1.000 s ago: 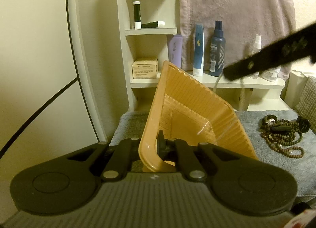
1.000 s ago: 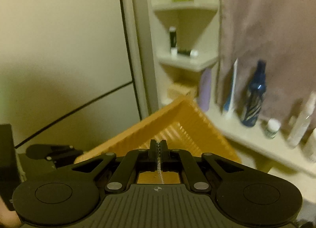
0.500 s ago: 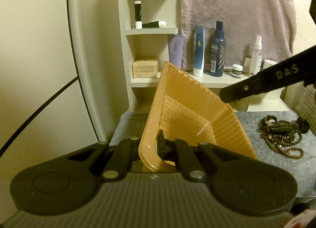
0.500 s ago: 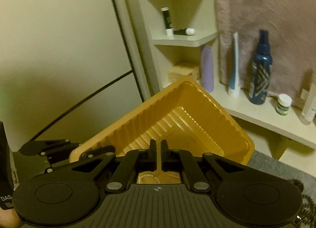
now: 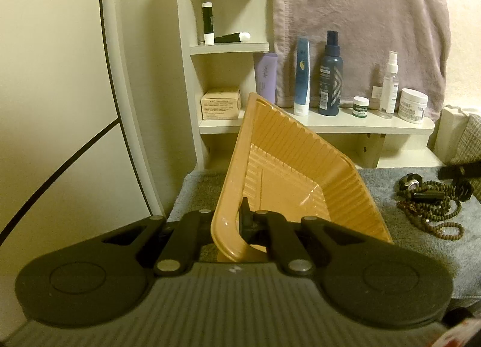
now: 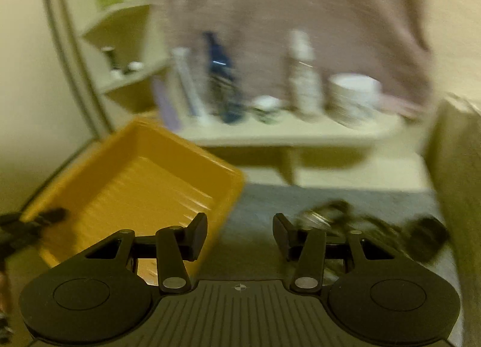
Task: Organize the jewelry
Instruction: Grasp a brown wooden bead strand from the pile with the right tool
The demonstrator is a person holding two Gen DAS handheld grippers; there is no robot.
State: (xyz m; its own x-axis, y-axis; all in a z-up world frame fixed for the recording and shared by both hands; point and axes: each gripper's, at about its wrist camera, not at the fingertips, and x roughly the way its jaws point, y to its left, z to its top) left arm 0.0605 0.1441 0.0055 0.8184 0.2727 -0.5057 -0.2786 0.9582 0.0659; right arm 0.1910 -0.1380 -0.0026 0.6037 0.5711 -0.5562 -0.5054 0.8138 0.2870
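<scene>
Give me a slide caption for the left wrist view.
Left gripper clamps the tilted orange tray's rim; beaded jewelry waits on the grey towel.

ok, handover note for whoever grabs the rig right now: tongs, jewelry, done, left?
Left tongs: shut on the rim of the orange tray, holding it tilted over the grey towel.
Right tongs: jaws just opened, nothing between them, now over the towel beside the tray.
Done: a pale bead chain, held a second ago, was let go over the tray; it is not visible now.
Left: the dark bead necklaces heaped on the towel, right of the tray.
</scene>
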